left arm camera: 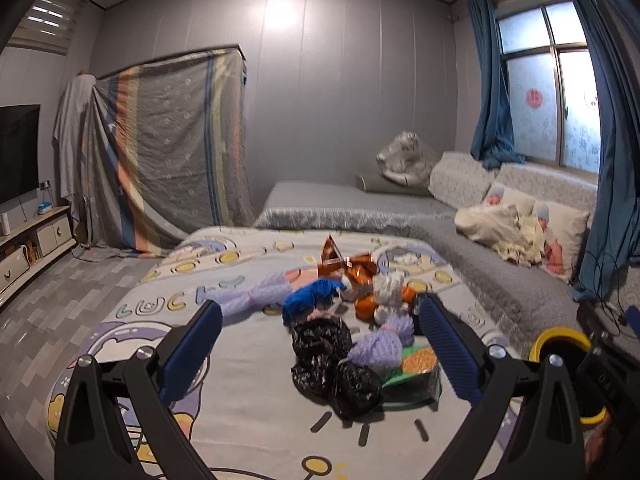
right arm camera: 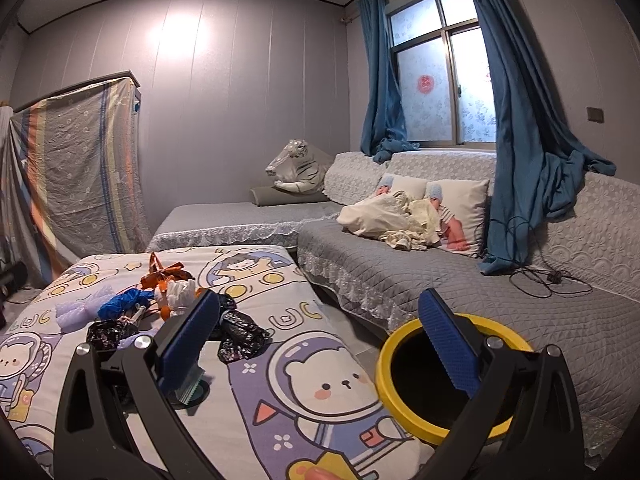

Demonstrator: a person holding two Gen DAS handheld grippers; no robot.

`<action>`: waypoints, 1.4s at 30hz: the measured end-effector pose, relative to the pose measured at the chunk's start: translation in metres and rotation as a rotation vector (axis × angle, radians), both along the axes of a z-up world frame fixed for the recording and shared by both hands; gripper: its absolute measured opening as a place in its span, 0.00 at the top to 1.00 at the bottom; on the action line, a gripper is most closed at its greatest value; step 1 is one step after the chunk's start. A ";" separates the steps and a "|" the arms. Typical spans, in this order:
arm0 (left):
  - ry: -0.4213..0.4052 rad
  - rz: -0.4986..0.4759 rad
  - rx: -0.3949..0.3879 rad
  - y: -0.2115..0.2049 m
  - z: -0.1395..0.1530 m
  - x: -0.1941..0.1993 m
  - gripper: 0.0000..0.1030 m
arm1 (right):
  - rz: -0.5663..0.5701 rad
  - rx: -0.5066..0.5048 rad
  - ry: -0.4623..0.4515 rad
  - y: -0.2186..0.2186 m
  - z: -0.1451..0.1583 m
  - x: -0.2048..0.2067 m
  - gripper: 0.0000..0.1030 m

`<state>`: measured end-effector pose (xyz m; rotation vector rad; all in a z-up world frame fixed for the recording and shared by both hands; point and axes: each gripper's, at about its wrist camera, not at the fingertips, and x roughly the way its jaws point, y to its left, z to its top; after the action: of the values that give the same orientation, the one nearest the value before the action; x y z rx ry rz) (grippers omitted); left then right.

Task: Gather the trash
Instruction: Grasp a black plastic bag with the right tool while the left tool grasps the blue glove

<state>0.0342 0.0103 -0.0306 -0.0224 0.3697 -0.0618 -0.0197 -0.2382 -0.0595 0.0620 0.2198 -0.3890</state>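
Hand-held grippers (left arm camera: 320, 344) (right arm camera: 316, 344) wide apart, empty.

The room was dim and bluish; daylight entered through the frosted window (right arm camera: 436, 76), a glare patch shone on the wall (left arm camera: 286, 14), and fisheye edges curved darkly

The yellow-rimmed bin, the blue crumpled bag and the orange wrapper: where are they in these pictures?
Bin (right arm camera: 383, 364): right wrist view, on its yellow rim's left side.
Blue bag (left arm camera: 308, 298): left wrist view, on its crumpled middle.
Orange wrapper (left arm camera: 334, 260): left wrist view, on its upright shiny part.
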 end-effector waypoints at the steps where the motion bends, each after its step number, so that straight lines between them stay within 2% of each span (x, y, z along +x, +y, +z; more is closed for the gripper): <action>1: 0.035 -0.014 0.011 0.003 -0.005 0.008 0.07 | 0.018 0.002 0.002 -0.001 -0.002 0.004 0.08; 5: 0.118 -0.070 -0.033 0.019 -0.021 0.033 0.07 | 0.103 0.014 0.030 -0.007 -0.008 0.021 0.08; 7: 0.155 -0.099 -0.067 0.028 -0.030 0.047 0.07 | 0.180 0.029 0.034 -0.010 -0.013 0.033 0.08; 12: 0.179 -0.124 0.026 0.030 -0.044 0.086 0.07 | 0.325 -0.005 0.074 -0.014 -0.024 0.070 0.08; 17: 0.256 -0.254 -0.007 0.039 -0.051 0.139 0.07 | 0.527 -0.018 0.128 -0.023 -0.030 0.114 0.08; 19: 0.282 -0.273 -0.016 0.042 -0.052 0.160 0.07 | 0.577 -0.029 0.164 -0.026 -0.034 0.131 0.08; 25: 0.345 -0.271 0.028 0.038 -0.064 0.212 0.07 | 0.634 -0.129 0.274 -0.019 -0.047 0.172 0.08; 29: 0.403 -0.255 0.028 0.037 -0.077 0.243 0.07 | 0.610 -0.155 0.340 -0.019 -0.061 0.194 0.08; 33: 0.428 -0.231 0.043 0.032 -0.085 0.261 0.07 | 0.587 -0.236 0.401 -0.012 -0.073 0.209 0.08; 37: 0.443 -0.220 0.090 0.022 -0.094 0.275 0.07 | 0.579 -0.272 0.450 -0.007 -0.082 0.220 0.08; 42: 0.495 -0.212 0.070 0.024 -0.105 0.290 0.10 | 0.581 -0.250 0.475 -0.010 -0.083 0.232 0.08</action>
<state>0.3241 0.0339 -0.1359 0.0729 0.8683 -0.2555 0.2126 -0.2481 -0.1429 -0.3395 0.6365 0.1589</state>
